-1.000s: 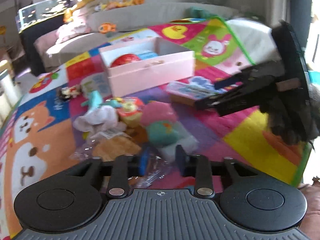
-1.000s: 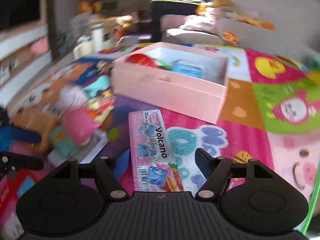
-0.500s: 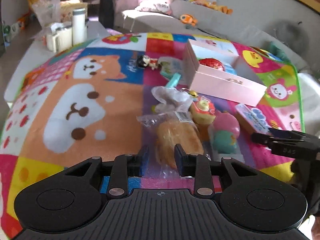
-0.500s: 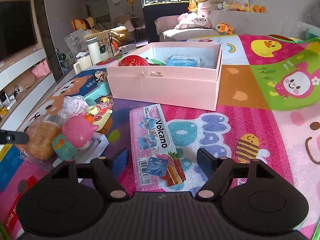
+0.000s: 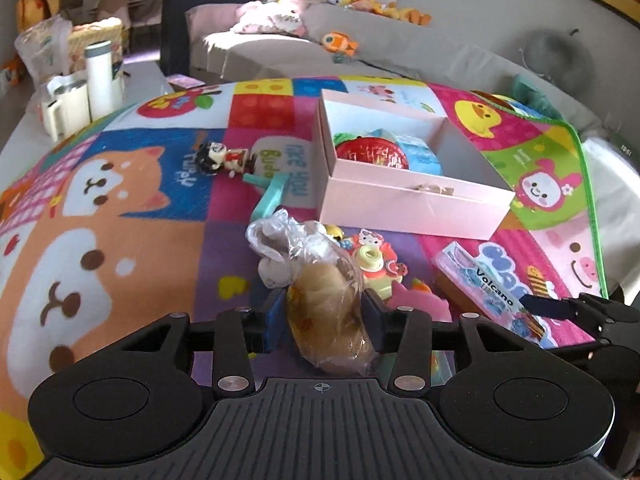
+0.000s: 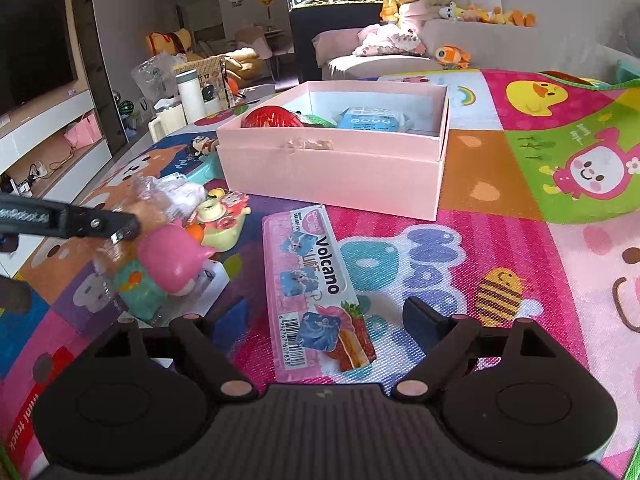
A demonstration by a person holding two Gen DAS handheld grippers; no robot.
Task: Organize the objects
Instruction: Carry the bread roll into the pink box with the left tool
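A pink open box [image 5: 404, 204] [image 6: 336, 168] sits on the play mat and holds a red ball [image 5: 372, 154] and a blue pack [image 6: 370, 120]. My left gripper [image 5: 322, 316] has its fingers on both sides of a bagged bread roll [image 5: 328, 316], touching it. My right gripper [image 6: 320, 320] is open, its fingers on either side of the near end of a pink "Volcano" pack [image 6: 316, 300] lying flat on the mat. A pink-capped toy [image 6: 168, 256] and a small yellow toy [image 6: 218, 220] lie beside the bread.
A small doll figure [image 5: 222, 158] and a teal piece [image 5: 272, 196] lie left of the box. A white flask [image 5: 102, 80] stands past the mat's far left edge. A sofa with plush toys [image 5: 340, 42] is behind. The left gripper shows in the right wrist view [image 6: 120, 226].
My left gripper has moved forward and its fingers have spread around the bread roll. My right gripper has crept closer over the Volcano pack, still open.
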